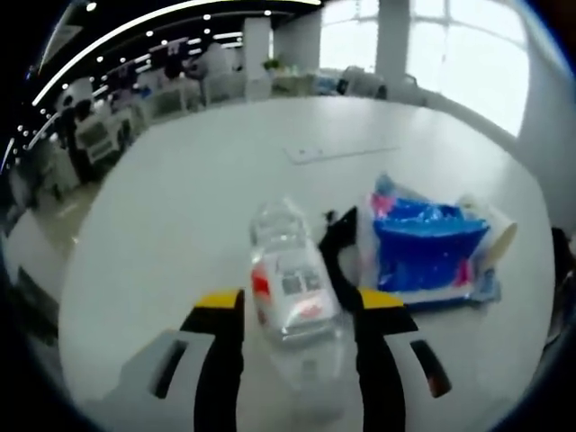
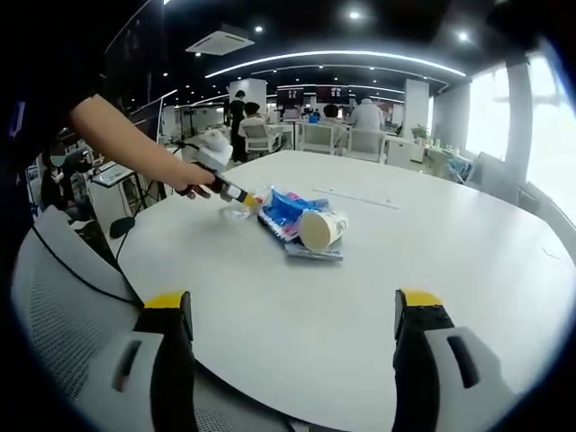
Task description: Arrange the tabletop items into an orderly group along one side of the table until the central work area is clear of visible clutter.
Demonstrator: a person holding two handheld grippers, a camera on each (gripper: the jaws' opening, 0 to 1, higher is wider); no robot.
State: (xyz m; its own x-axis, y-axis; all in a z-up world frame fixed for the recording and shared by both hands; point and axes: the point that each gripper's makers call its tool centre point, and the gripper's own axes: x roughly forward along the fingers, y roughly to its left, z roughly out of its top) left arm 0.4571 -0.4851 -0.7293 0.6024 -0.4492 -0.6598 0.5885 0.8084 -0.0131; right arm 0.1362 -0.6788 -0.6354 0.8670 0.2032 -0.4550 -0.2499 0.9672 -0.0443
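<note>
Tabletop items are seen gathered in one small cluster on the white round worktop [image 2: 468,261]: a clear plastic bottle [image 1: 292,292], a blue plastic package [image 1: 423,243] and a paper cup [image 2: 321,228] lying on its side. In the left gripper view, the bottle is seen lying between the two jaws of the left tool [image 1: 297,315], its label facing up; whether the jaws are pressed against it cannot be told. The blue package lies just beside the bottle, with the cup at its far edge. In the right gripper view, the right tool [image 2: 292,310] is held wide apart with nothing between its jaws, near the worktop's edge and well apart from the cluster. A person's hand [image 2: 193,180] is seen on the left tool.
</note>
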